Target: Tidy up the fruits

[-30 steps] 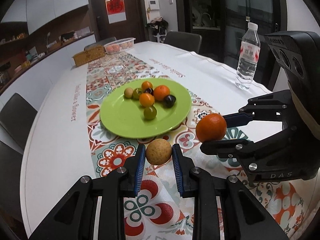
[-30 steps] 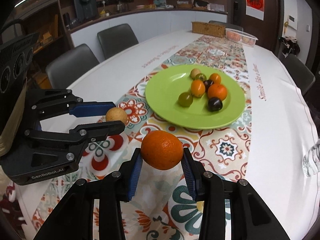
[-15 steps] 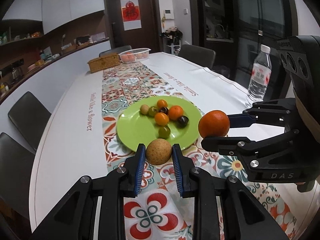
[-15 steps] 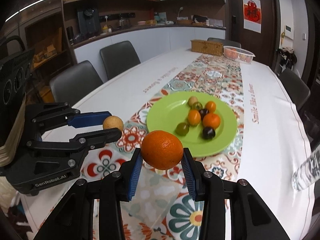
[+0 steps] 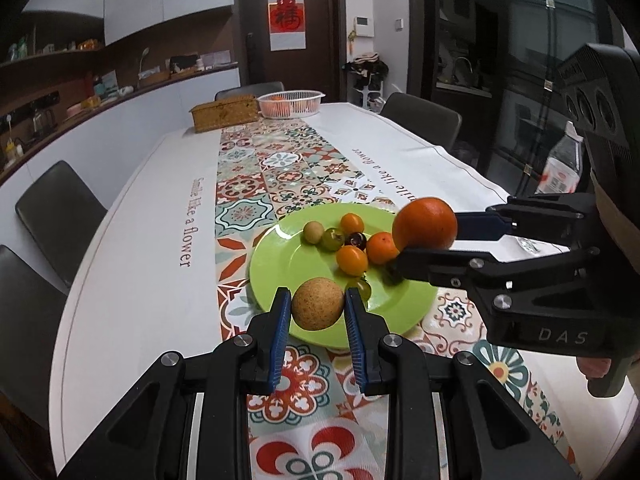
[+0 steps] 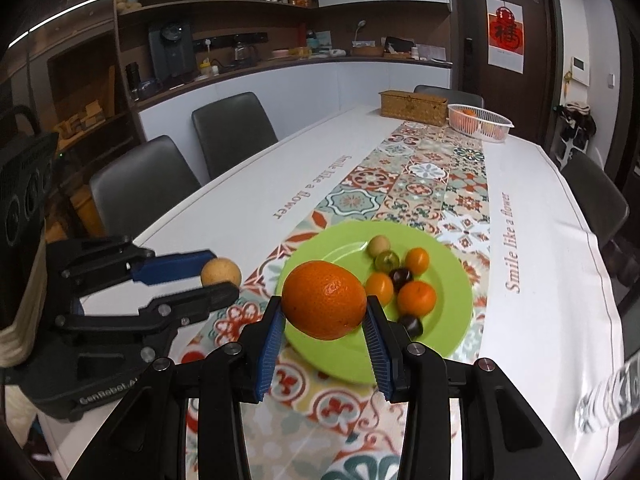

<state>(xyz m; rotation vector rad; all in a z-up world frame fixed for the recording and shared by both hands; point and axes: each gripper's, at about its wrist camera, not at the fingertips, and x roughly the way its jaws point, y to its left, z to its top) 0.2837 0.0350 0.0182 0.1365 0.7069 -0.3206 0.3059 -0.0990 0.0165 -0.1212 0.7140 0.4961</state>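
My left gripper [image 5: 318, 312] is shut on a round tan fruit [image 5: 318, 309] and holds it in the air over the near rim of a green plate [image 5: 280, 272]. My right gripper [image 6: 324, 320] is shut on a large orange [image 6: 325, 305], lifted above the plate [image 6: 460, 300]. Several small fruits lie on the plate: orange ones [image 5: 352, 260], a green one [image 5: 333, 238], dark ones [image 5: 356, 241]. The right gripper with the orange [image 5: 425, 223] shows in the left wrist view. The left gripper with the tan fruit [image 6: 221, 273] shows in the right wrist view.
A long white table has a patterned runner [image 5: 280, 168]. At the far end stand a woven box [image 5: 225, 113] and a white basket [image 5: 290, 103] with oranges. A water bottle [image 5: 560, 168] stands on the right. Dark chairs [image 6: 232, 128] line both sides.
Both grippers have risen with their fruits, so the plate now sits lower and farther below them. The grips have not changed.
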